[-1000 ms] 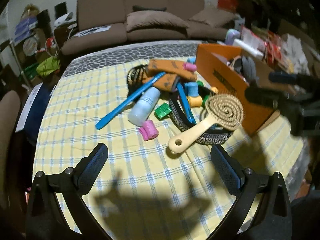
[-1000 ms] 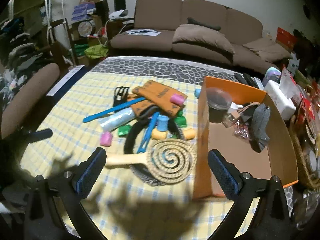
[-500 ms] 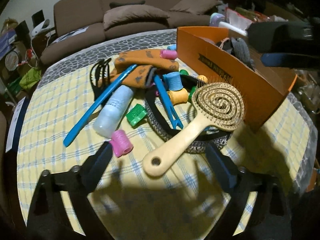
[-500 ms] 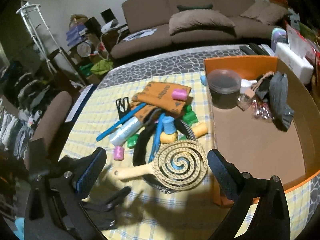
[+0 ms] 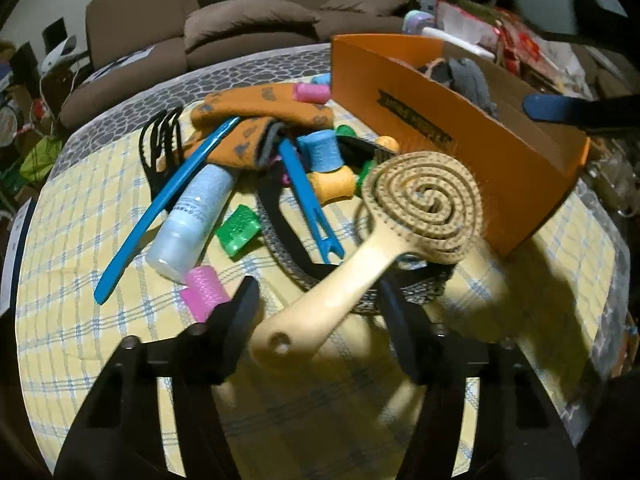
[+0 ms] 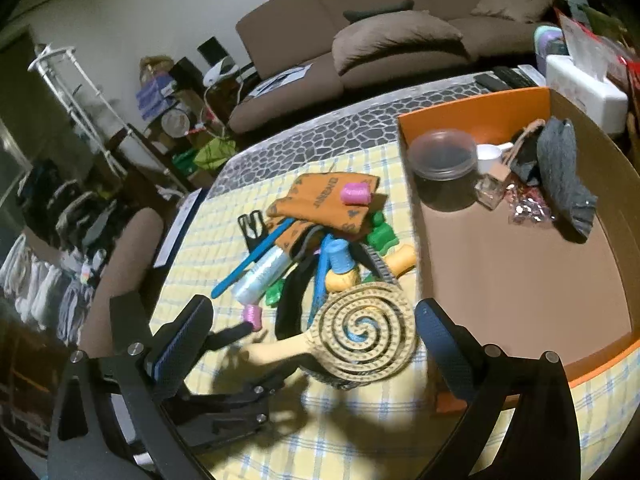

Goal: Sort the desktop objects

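A beige spiral hairbrush (image 5: pixel 424 204) lies across a black headband (image 5: pixel 286 236) on the checked tablecloth (image 5: pixel 100 320), right beside the orange box (image 5: pixel 440 136). My left gripper (image 5: pixel 318 304) straddles the brush handle (image 5: pixel 320 308). Its jaws are closing with the handle between them, and gaps still show on both sides. From the right wrist view the brush (image 6: pixel 364 332) lies just beyond my right gripper (image 6: pixel 316 332), which is wide open and holds nothing. The left gripper (image 6: pixel 260 354) shows there at the handle's end.
A pile behind the brush holds a blue comb (image 5: pixel 160 208), pale bottle (image 5: pixel 192 216), pink roller (image 5: pixel 204 292), green roller (image 5: pixel 238 230), blue clip (image 5: pixel 308 196) and orange cloth (image 5: pixel 260 108). The box (image 6: pixel 472 108) contains a lidded tub (image 6: pixel 440 156) and grey cloth (image 6: pixel 560 172). A sofa (image 6: pixel 400 36) stands behind.
My left gripper has come down and forward over the brush handle and its jaws have narrowed around it. The right gripper has rolled and shifted, staying open.
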